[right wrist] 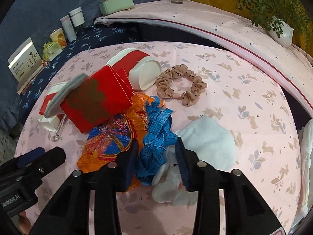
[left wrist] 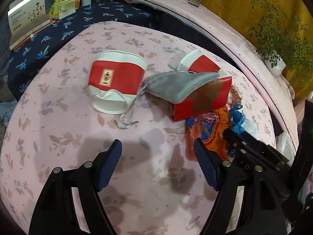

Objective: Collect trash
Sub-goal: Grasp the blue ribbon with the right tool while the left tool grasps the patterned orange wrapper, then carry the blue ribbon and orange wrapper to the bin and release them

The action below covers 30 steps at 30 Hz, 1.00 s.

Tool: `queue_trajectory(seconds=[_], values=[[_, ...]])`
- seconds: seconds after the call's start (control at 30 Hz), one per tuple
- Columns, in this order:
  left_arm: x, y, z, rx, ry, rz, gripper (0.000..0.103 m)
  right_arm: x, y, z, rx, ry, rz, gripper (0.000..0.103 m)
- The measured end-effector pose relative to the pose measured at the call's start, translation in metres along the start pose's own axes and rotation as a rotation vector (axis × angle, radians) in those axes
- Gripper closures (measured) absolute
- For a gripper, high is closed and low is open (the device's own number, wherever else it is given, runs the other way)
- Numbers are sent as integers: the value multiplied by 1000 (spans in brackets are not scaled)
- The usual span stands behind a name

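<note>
Two tools over a littered pink tabletop (right wrist: 254, 90)

The right tool (right wrist: 156, 146) has its jaws around a tangled blue tape measure (right wrist: 156, 133), apparently touching it; the left tool (left wrist: 158, 154) hangs open and empty. Crushed paper cup (left wrist: 115, 78) at 11 o'clock of the left tool, red packet (left wrist: 203, 99) at 1 o'clock.

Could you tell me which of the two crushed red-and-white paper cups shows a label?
The left cup, beside the grey pouch; the other cup behind shows none.
</note>
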<state>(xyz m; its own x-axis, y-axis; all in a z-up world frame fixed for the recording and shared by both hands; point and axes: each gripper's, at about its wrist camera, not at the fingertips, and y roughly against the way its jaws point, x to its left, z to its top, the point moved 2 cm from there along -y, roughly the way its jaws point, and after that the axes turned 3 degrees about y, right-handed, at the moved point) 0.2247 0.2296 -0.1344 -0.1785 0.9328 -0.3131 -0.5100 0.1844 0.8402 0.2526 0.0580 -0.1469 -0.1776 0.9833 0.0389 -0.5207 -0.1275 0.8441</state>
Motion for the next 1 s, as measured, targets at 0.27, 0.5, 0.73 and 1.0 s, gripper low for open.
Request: queue_trajectory(seconds=[0.27, 0.5, 0.73, 1.0], values=[[-34, -25, -3, 61, -2, -85, 38, -25, 20, -7, -24, -60, 25, 79], [-60, -40, -9, 100, -40, -108, 93, -46, 43, -11, -48, -96, 29, 80], [-81, -20, -18, 63, -74, -122, 95, -64, 82, -8, -119, -114, 31, 80], [-121, 27, -17, -23, -133, -165, 95, -91, 127, -7, -195, -138, -2, 80]])
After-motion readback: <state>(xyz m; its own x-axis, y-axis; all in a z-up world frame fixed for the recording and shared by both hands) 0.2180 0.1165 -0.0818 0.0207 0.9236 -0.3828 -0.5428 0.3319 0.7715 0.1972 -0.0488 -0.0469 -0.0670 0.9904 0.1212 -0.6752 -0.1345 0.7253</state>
